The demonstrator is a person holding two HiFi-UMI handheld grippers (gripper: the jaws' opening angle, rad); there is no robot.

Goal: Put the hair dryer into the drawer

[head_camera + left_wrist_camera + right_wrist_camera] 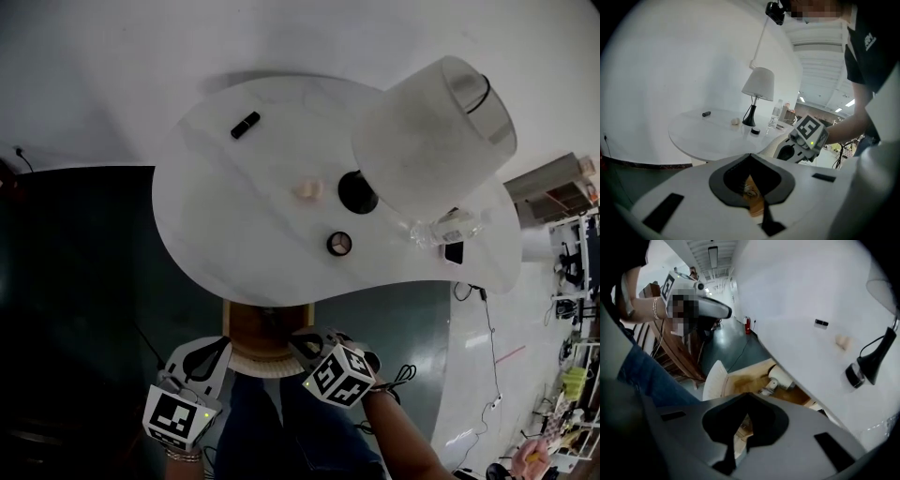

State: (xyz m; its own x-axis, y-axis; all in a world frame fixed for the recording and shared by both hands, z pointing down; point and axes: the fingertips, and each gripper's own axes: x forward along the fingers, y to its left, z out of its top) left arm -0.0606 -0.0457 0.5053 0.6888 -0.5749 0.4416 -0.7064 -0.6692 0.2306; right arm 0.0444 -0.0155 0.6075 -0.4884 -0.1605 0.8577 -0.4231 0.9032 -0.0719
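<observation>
The hair dryer [780,377] seems to lie inside the open drawer [244,328], though it is hard to see. Above the drawer, the right gripper [309,342] is pressed together and empty. Beside the drawer, the left gripper [210,353] looks closed too. Push the drawer in straight and slowly.

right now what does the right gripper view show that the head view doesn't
Only the right gripper view: the white hair dryer lying inside the open drawer. Only the head view: the right gripper's marker cube and the lamp's whole shade. Both: the drawer, the white table, the lamp base and the small black tube.
</observation>
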